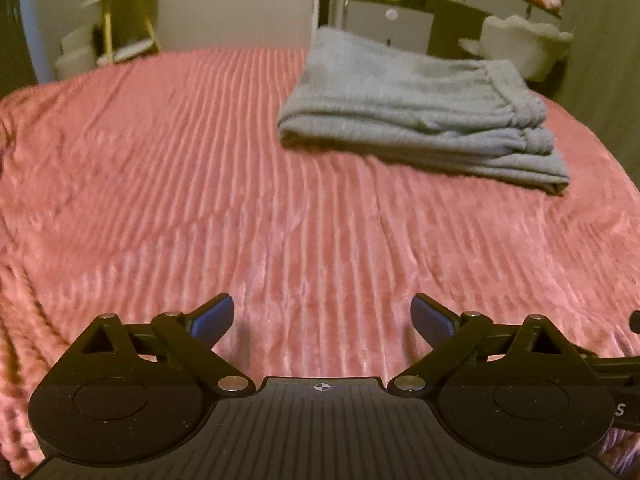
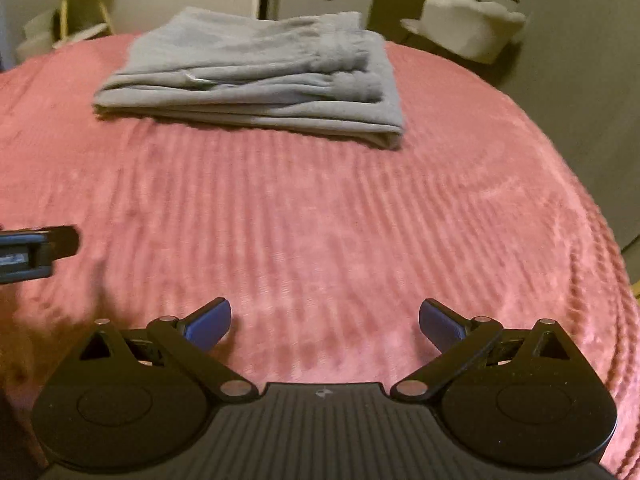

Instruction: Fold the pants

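Observation:
Grey-blue pants point(image 1: 416, 112) lie folded in a flat stack on the pink ribbed bedspread point(image 1: 200, 200), far and to the right in the left wrist view. In the right wrist view the pants point(image 2: 248, 76) lie far ahead, left of centre, waistband to the right. My left gripper point(image 1: 322, 318) is open and empty, low over the bedspread, well short of the pants. My right gripper point(image 2: 325, 322) is open and empty, also well short of them. Part of the left gripper point(image 2: 36, 252) shows at the left edge of the right wrist view.
The bedspread point(image 2: 360, 220) covers the whole bed. Beyond the far edge stand a white chair point(image 1: 524, 44), a dark dresser point(image 1: 400, 20) and a small shelf stand point(image 1: 116, 20). The bed's right edge curves down in the right wrist view point(image 2: 600, 260).

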The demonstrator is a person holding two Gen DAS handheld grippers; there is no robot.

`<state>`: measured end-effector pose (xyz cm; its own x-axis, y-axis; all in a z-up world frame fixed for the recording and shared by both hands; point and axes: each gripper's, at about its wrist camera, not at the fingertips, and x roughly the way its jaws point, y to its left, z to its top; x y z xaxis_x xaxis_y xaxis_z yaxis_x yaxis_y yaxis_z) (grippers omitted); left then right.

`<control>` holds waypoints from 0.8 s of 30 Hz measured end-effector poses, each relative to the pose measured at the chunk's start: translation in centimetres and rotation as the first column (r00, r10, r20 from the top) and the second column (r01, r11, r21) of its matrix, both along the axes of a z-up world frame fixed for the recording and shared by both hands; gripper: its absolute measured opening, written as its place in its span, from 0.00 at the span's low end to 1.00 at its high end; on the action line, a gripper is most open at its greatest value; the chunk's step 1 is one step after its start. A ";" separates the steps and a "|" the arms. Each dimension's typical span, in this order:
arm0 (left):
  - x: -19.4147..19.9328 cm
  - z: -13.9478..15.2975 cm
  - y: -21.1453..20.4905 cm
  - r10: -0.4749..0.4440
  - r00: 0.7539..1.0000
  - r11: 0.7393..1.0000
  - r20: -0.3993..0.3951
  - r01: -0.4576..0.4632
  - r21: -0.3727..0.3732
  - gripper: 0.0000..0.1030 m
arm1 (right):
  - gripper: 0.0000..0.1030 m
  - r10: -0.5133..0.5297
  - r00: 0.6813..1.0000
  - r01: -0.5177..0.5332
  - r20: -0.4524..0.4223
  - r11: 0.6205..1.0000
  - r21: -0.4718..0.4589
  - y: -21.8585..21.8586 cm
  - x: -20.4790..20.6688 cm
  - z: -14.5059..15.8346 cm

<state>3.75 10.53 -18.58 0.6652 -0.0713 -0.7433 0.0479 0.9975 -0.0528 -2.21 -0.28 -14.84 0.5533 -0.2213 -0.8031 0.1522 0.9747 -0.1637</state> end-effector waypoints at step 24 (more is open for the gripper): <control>0.8 7.7 -4.1 -0.101 0.993 0.990 -0.056 0.106 0.094 0.98 | 0.98 -0.095 0.995 0.097 0.038 0.995 -0.034 -0.4 1.3 7.8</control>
